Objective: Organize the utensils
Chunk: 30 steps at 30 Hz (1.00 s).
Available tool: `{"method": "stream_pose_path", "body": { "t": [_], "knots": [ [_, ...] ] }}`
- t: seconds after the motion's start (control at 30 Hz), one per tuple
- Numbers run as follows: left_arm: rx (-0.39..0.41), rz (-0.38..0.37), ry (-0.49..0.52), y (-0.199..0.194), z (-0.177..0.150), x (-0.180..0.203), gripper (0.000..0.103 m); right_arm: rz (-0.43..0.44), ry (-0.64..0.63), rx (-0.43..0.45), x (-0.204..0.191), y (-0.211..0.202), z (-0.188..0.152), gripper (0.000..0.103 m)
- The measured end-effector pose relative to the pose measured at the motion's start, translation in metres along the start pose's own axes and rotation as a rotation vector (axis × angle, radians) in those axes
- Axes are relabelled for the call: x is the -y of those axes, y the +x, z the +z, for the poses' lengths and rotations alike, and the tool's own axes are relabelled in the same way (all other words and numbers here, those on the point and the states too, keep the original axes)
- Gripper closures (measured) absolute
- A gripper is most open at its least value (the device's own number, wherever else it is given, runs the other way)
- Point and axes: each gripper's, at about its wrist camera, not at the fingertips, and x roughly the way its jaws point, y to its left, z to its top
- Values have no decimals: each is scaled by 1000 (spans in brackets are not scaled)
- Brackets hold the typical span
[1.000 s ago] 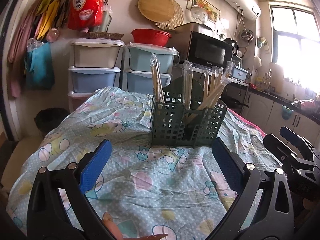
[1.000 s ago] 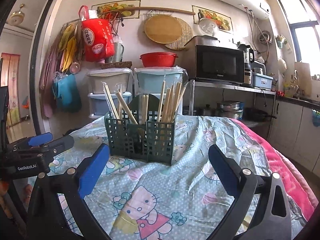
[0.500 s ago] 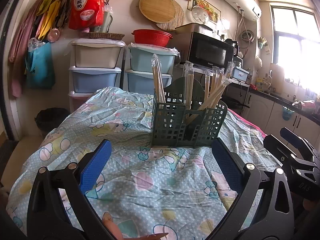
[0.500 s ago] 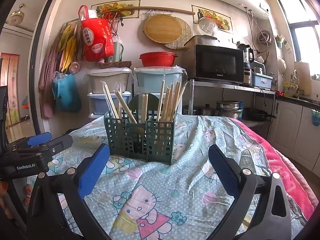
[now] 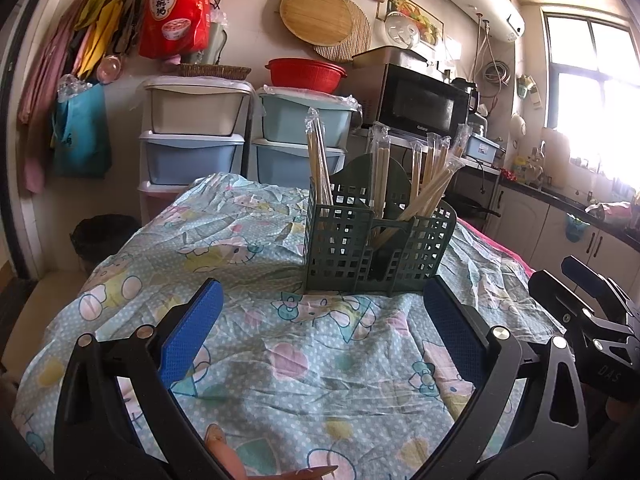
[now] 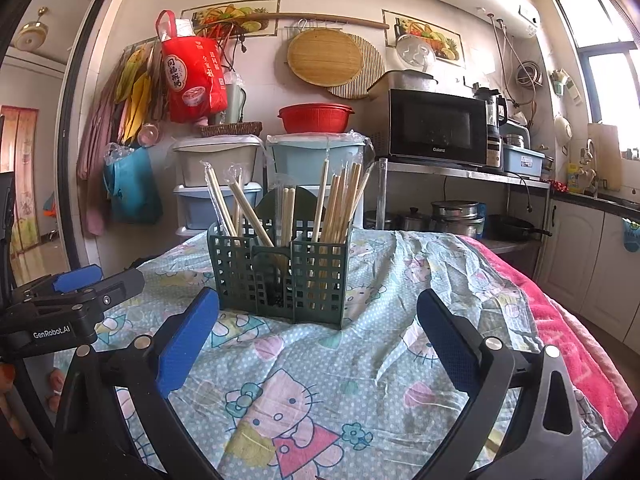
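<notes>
Left wrist view: one green caddy [image 5: 376,248] holds perhaps eight wrapped chopstick pairs [image 5: 430,184]; both grippers' fingers [image 5: 188,332] spread wide, empty.

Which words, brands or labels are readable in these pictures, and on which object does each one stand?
"Galanz": front of the black microwave.
"GenRobot.AI": side of the left gripper body, in the right wrist view.
"DAS": side of the right gripper body, in the left wrist view.
Large Chinese characters on the hanging red bag: visible, I cannot read them reliably; its smaller print is blurred.

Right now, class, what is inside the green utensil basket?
The green basket holds wrapped chopsticks standing in its compartments; their lower ends and the basket floor are hidden behind its lattice walls.
</notes>
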Motion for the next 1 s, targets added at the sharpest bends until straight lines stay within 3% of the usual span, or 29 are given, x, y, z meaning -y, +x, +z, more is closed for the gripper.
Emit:
{"method": "stream_pose_path", "body": {
  "t": [1.0],
  "knots": [
    [-19,17,-31,-2,1,-3,10,-6,36,-18,9,0,1,7]
  ]
}}
